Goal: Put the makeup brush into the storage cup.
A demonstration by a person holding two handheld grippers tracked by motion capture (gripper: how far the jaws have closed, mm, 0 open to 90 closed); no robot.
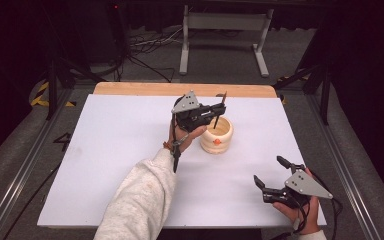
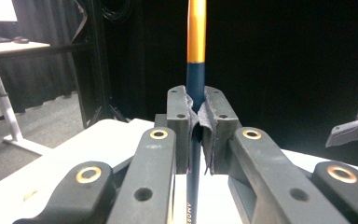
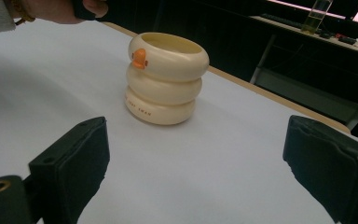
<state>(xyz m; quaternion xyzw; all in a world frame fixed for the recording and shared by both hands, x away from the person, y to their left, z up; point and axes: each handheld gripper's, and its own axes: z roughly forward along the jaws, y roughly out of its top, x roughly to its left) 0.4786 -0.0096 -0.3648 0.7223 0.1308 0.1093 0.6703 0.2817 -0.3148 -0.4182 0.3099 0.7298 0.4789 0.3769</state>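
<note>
A cream ringed cup [image 1: 217,136] with a small orange beak [image 3: 140,59] stands on the white table [image 1: 130,145], near its middle. My left gripper [image 1: 216,111] is held just above the cup's rim, shut on a pen [image 2: 196,70] that stands upright, orange above and dark blue below. The pen's lower end [image 1: 215,122] hangs over the cup's mouth. My right gripper [image 1: 271,171] rests low at the table's near right corner, open, with nothing between its fingers [image 3: 70,163]. The cup [image 3: 165,77] lies ahead of it.
A wooden strip [image 1: 180,89] runs along the table's far edge. Beyond it stand a grey metal frame [image 1: 225,30] and cables on the floor. Dark stands flank the table on both sides.
</note>
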